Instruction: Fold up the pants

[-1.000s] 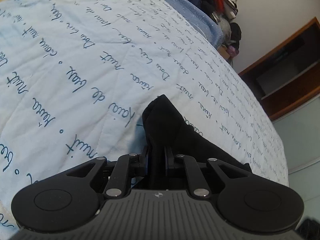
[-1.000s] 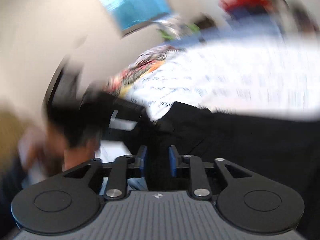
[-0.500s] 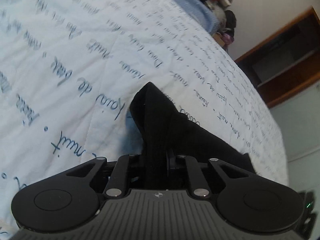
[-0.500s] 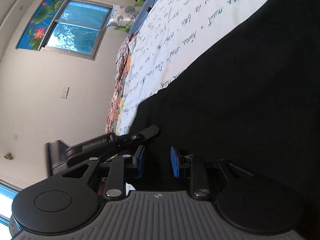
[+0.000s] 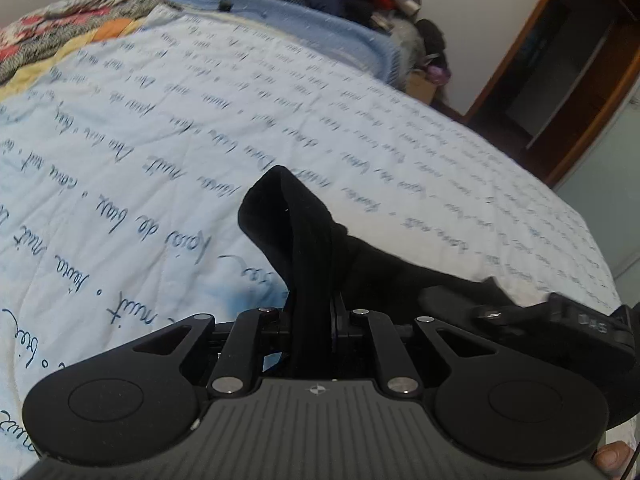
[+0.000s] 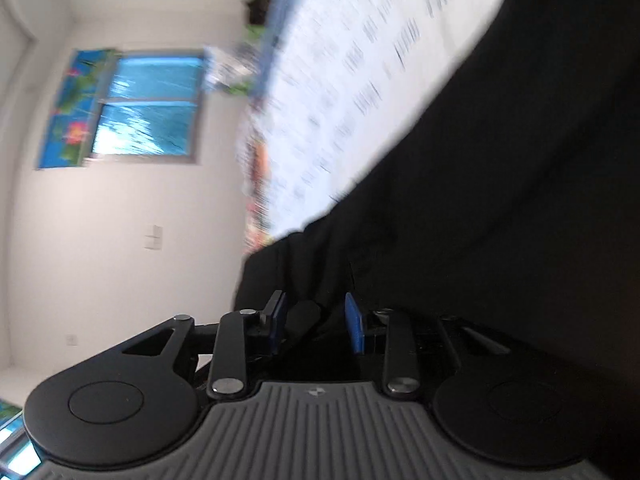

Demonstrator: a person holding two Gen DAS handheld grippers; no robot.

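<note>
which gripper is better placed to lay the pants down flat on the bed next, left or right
Left, probably. The left gripper is clamped on a bunched edge of the black pants just above the printed bedspread, camera level. The right gripper has fabric between parted blue pads, and its view is rolled sideways and blurred.

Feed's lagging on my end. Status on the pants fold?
Left hand-held gripper shut on black pants. Right hand-held gripper parted, pants fabric between its pads. Bedspread beneath; nothing in the way.
</note>
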